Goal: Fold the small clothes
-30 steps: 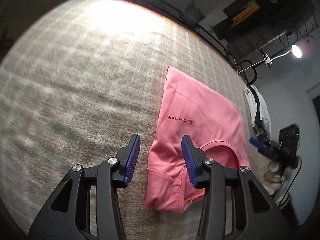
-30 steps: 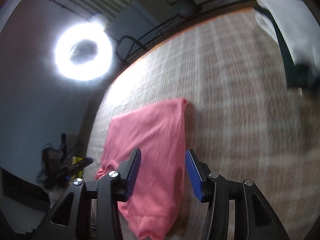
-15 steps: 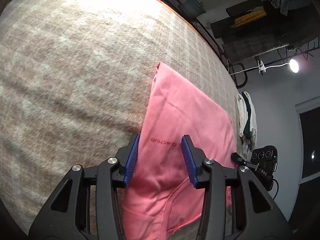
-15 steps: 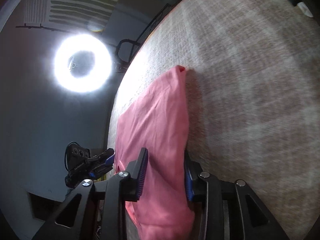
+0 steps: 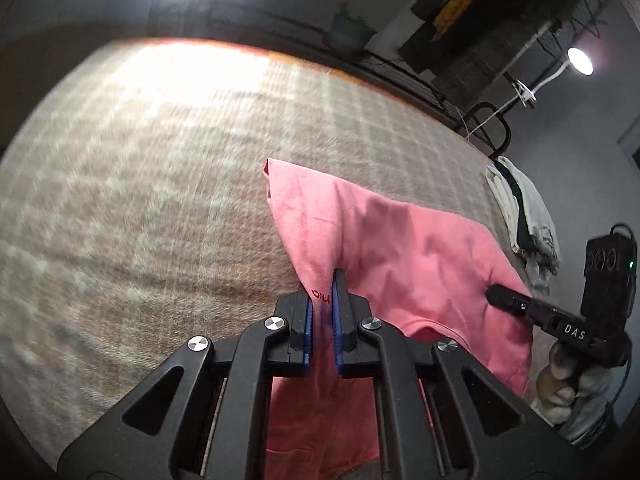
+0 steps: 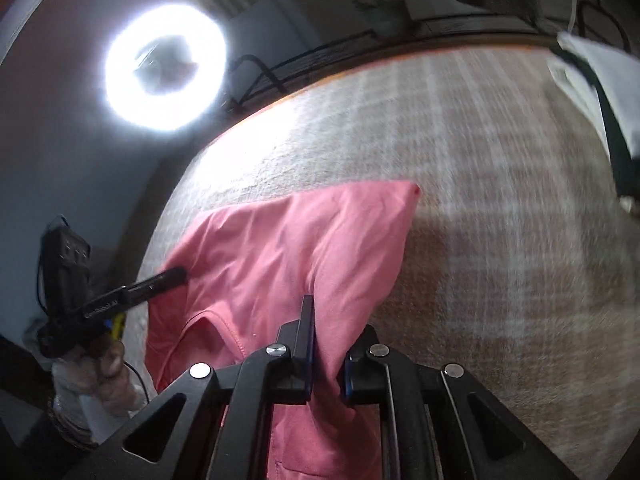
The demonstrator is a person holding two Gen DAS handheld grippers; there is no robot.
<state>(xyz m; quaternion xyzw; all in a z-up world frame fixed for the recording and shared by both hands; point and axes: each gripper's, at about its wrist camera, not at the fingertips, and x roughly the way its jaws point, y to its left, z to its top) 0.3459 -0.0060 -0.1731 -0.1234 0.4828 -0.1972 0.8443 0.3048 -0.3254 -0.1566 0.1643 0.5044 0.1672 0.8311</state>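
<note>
A pink shirt (image 5: 416, 248) lies partly on a beige checked cloth surface (image 5: 140, 200). My left gripper (image 5: 322, 308) is shut on the shirt's edge near its printed logo and lifts it into a ridge. My right gripper (image 6: 326, 344) is shut on the shirt's (image 6: 280, 248) opposite edge, the fabric bunched between its blue pads. The shirt's near part hangs up off the surface between the two grippers, and its far corner rests on the cloth. The other gripper shows in each view, at the right of the left wrist view (image 5: 560, 320) and at the left of the right wrist view (image 6: 120, 296).
A pile of white and dark clothes (image 5: 524, 220) lies at the surface's right edge, also in the right wrist view (image 6: 600, 80). A ring light (image 6: 164, 68) shines beyond the far edge. A small lamp (image 5: 580, 60) and shelves stand behind.
Both grippers have closed on the pink shirt and raised its near part off the surface. Earlier both were open, coming down over the flat shirt's edges.
</note>
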